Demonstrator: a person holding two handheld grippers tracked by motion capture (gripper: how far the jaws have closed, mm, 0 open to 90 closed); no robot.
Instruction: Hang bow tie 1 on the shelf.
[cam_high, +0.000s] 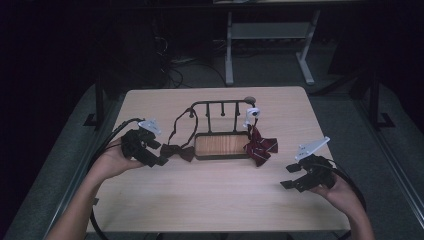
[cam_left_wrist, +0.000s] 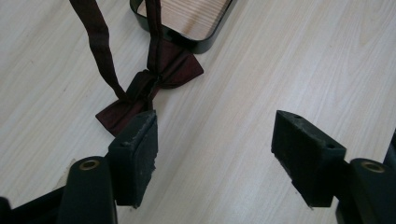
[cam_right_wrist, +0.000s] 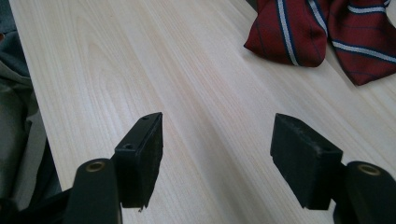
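The dark brown bow tie lies flat on the light wood surface, right in front of my left claw. One wing of the bow sits just by one of my pads. Its thin strap runs up from the knot to the black rack. The other wing touches the rack's tray.

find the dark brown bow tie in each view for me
High view: dark brown bow tie left of centre, beside the wooden tray.
Left gripper view: upper left, above the near pad.
Right gripper view: not in it.
Shared landmark: the wooden tray, at the top of the left gripper view.
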